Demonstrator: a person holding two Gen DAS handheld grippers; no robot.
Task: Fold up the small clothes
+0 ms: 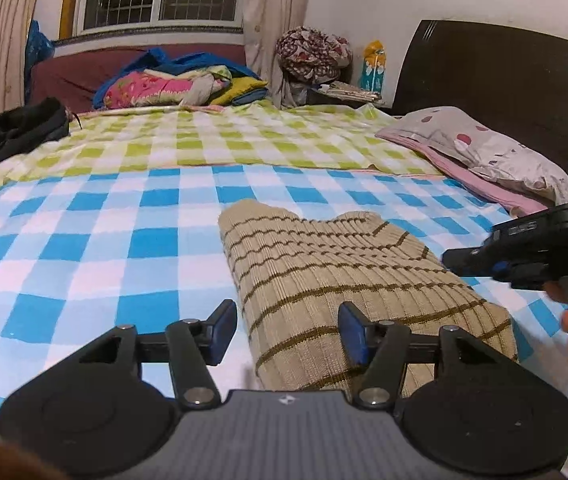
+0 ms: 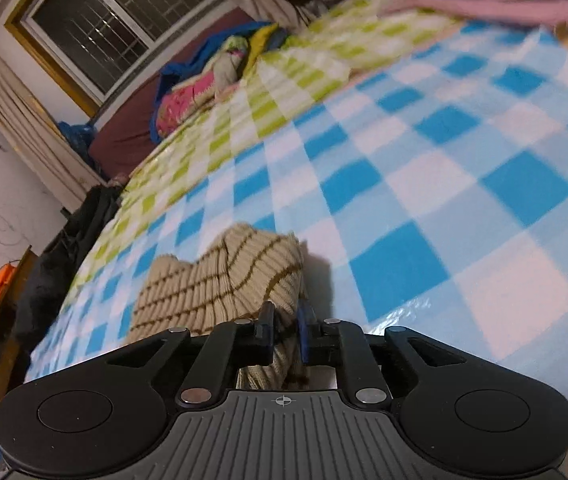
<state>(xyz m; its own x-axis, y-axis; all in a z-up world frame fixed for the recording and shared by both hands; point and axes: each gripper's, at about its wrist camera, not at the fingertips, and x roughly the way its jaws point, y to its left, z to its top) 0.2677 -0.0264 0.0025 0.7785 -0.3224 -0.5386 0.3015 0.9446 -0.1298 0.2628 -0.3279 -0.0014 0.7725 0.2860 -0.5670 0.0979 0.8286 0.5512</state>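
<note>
Bedsheet (image 1: 96, 236) in blue and white checks covers the near bed, and on it lies a beige ribbed sweater (image 1: 323, 276) with brown stripes. Left gripper (image 1: 287, 334) stands spread, the sweater's near edge lying between its jaws, untouched by either pad. Right gripper (image 2: 285, 334) pinches a fold of the sweater's right edge.

Beige ribbed sweater (image 1: 347, 280) with thin brown stripes lies folded, rumpled.
</note>
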